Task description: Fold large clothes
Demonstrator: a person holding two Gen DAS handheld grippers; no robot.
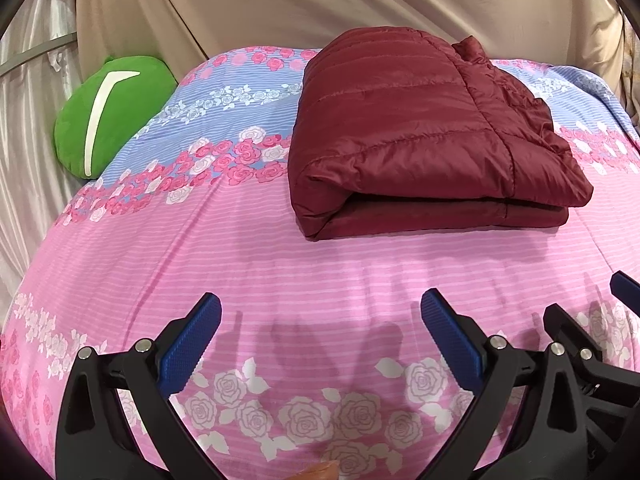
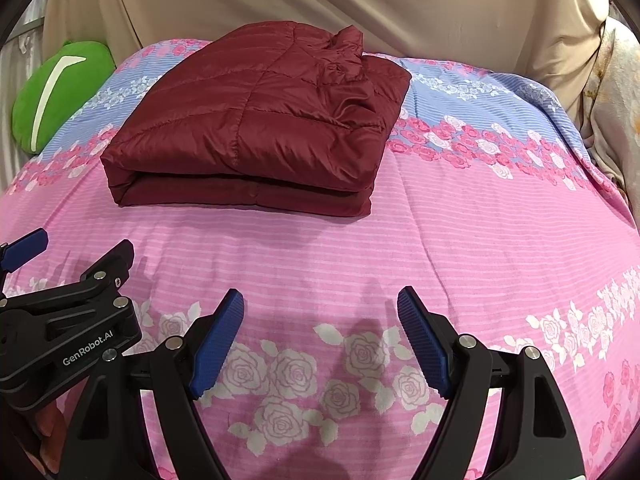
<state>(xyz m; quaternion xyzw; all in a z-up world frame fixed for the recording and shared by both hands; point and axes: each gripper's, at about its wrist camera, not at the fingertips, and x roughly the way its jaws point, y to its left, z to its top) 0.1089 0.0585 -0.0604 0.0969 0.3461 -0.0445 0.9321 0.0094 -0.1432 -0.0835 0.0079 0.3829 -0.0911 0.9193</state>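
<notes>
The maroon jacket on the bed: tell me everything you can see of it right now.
The maroon jacket is a quilted, slightly shiny puffer, folded into a compact rectangular bundle with stacked layers showing along its near edge. Its collar bunches up at the far right corner. It lies flat on the pink and blue floral bedspread, which alone touches it. Both claws, left and right, are open and apart from it, nearer the camera.

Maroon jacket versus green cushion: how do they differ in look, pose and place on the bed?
The maroon jacket is shiny quilted fabric, folded into a flat layered rectangle; the green cushion is matte, plump and rounded, with a white curved stripe. The jacket lies flat mid-bed on the floral bedspread; the cushion sits at the far left edge against the curtain. Neither is touched: the left gripper and right gripper are open.
</notes>
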